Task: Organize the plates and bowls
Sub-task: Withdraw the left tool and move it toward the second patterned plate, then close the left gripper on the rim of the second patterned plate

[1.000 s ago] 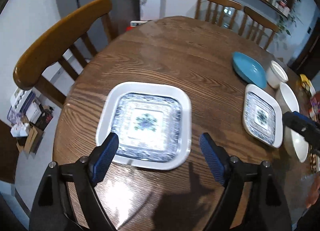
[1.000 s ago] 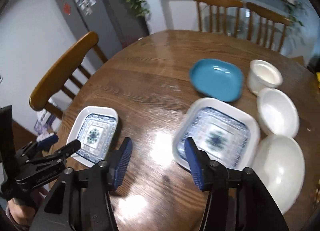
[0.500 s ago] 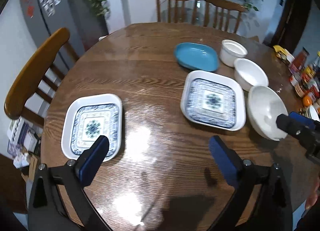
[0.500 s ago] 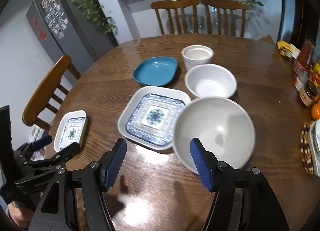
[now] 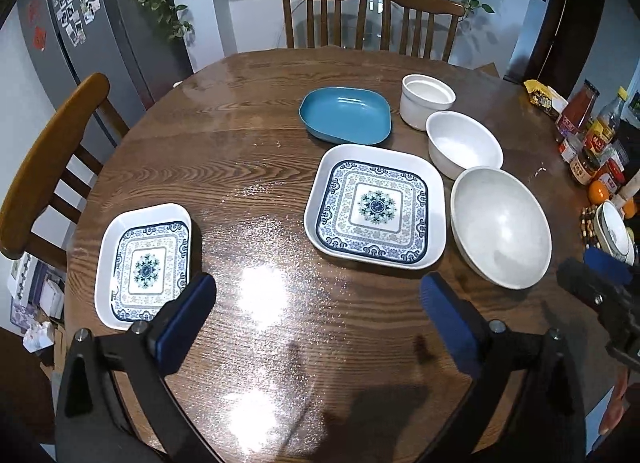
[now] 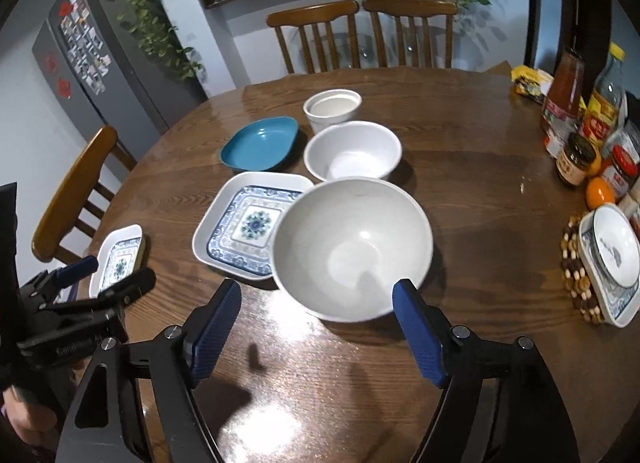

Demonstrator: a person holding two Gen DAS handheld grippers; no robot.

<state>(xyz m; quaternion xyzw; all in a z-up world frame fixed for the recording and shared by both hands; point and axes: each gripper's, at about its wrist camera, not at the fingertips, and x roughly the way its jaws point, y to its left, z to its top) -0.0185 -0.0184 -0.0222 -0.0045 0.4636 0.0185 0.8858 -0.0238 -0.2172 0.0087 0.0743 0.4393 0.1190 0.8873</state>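
On the round wooden table [image 5: 248,167] lie a small blue-patterned square plate [image 5: 146,265] at the left, a larger patterned square plate [image 5: 376,207], a blue dish [image 5: 346,115], a white cup-like bowl [image 5: 426,99], a medium white bowl [image 5: 464,145] and a large white bowl [image 5: 500,227]. My left gripper [image 5: 316,315] is open and empty, above the table's near edge between the two patterned plates. My right gripper [image 6: 318,327] is open and empty, just in front of the large white bowl [image 6: 352,249]. The left gripper also shows in the right wrist view [image 6: 108,275].
Wooden chairs stand at the left [image 5: 48,151] and at the far side [image 5: 324,15]. Jars and bottles [image 6: 580,131], an orange [image 6: 599,193] and a bowl on a patterned plate over a beaded trivet [image 6: 612,259] crowd the table's right edge. A fridge [image 6: 92,63] stands behind.
Both grippers have pulled back and swung right. The left view went from close over the small patterned plate to the whole table; the right gripper now faces the large white bowl. Both stay open.
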